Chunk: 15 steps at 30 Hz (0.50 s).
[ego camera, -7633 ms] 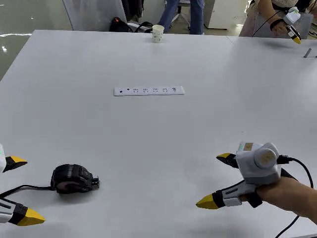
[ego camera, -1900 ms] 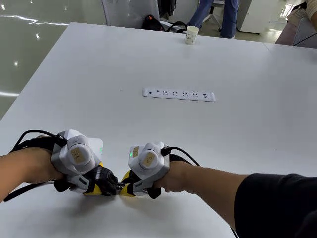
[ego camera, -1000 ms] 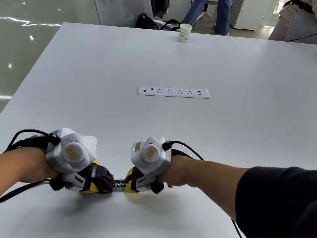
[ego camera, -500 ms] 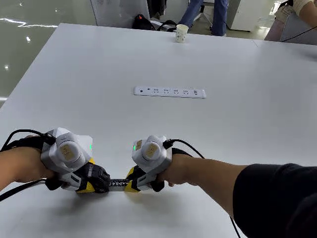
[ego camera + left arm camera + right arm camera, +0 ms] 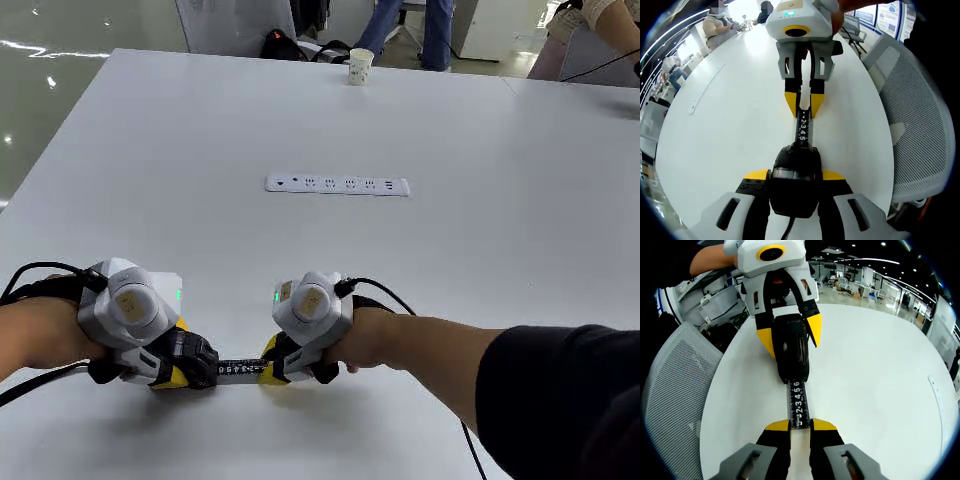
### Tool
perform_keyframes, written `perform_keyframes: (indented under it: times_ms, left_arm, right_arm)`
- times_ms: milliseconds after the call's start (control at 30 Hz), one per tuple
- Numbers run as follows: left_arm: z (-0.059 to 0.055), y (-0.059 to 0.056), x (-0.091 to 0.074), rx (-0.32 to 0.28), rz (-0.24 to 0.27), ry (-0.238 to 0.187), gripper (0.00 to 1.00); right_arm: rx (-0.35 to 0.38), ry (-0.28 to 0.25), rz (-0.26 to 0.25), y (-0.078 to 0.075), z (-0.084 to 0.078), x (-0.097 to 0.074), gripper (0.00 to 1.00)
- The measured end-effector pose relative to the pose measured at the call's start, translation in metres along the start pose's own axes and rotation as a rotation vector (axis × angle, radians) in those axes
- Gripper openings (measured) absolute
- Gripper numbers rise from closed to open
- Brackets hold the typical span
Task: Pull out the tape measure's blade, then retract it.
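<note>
The black tape measure (image 5: 190,358) sits low at the near edge of the white table (image 5: 320,130), with my left gripper (image 5: 170,365) shut on its case (image 5: 794,181). A short stretch of black blade (image 5: 240,368) with white numbers runs rightward to my right gripper (image 5: 268,372), which is shut on the blade's tip (image 5: 799,423). In the right gripper view the case (image 5: 792,352) sits between the left gripper's yellow fingertips (image 5: 766,342). In the left gripper view the blade (image 5: 803,129) reads 2 to 5, ending between the right gripper's fingertips (image 5: 791,102).
A white power strip (image 5: 337,185) lies mid-table. A paper cup (image 5: 360,66) stands at the far edge, with people beyond it. A mesh chair (image 5: 912,115) is close behind the near table edge. Cables trail from both grippers.
Over the last second the two grippers have drawn slightly apart, and more blade shows between them. Earlier, the tape measure lay free on the table with both grippers open and apart.
</note>
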<state>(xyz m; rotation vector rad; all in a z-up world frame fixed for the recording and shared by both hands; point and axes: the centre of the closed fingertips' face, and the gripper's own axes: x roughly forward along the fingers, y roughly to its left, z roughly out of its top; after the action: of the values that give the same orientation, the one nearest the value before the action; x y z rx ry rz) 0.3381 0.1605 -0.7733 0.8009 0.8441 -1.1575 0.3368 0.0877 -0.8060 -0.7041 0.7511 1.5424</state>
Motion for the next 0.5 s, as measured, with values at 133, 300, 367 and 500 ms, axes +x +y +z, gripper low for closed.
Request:
perform_keyframes:
  times_ms: [133,300,367,500]
  left_arm:
    - [0.0006,-0.0009,-0.0004,-0.001,0.000,0.001,0.31]
    - [0.0017,-0.0014,-0.0008,0.000,0.000,0.001,0.31]
    - [0.0016,-0.0008,-0.0003,-0.001,0.000,0.001,0.31]
    - [0.0021,-0.0007,-0.0002,-0.001,-0.001,0.001,0.31]
  right_arm:
    - [0.005,0.001,0.000,-0.0003,-0.0020,-0.0018,0.10]
    - [0.009,0.004,0.000,-0.0002,-0.0046,-0.0042,0.10]
    - [0.009,0.004,0.000,0.0005,-0.0053,-0.0049,0.10]
    - [0.008,0.009,0.000,0.0005,-0.0072,-0.0065,0.10]
